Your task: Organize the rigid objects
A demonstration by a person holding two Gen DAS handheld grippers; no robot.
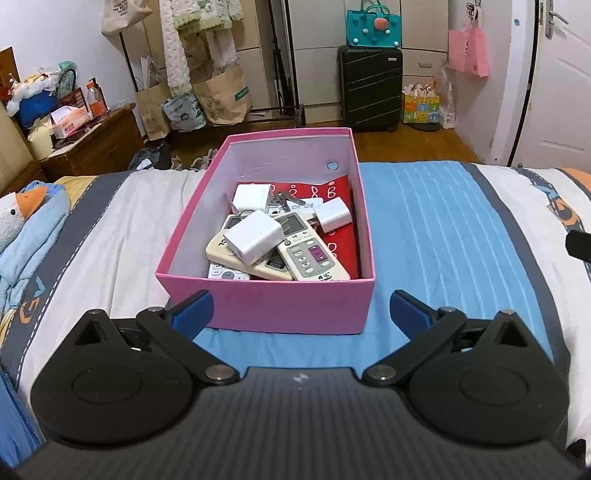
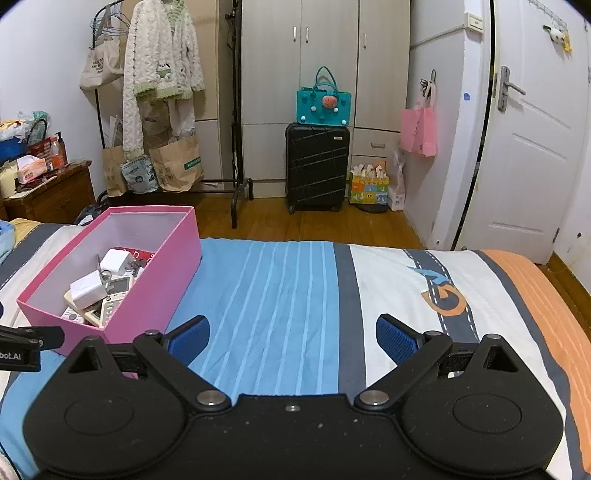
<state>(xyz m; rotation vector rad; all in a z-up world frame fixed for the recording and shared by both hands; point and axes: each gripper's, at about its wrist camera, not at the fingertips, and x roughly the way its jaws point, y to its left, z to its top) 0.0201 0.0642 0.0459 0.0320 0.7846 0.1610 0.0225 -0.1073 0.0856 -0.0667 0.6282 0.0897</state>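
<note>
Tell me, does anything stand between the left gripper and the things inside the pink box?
Only the box's near wall. The left gripper is open and low in front of it. The box has no lid, so the top charger and remotes lie free to reach from above.

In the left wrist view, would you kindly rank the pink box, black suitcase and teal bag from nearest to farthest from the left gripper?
1. Pink box: on the bed, just ahead of the left gripper.
2. Black suitcase: on the floor beyond the bed.
3. Teal bag: atop the suitcase.
</note>
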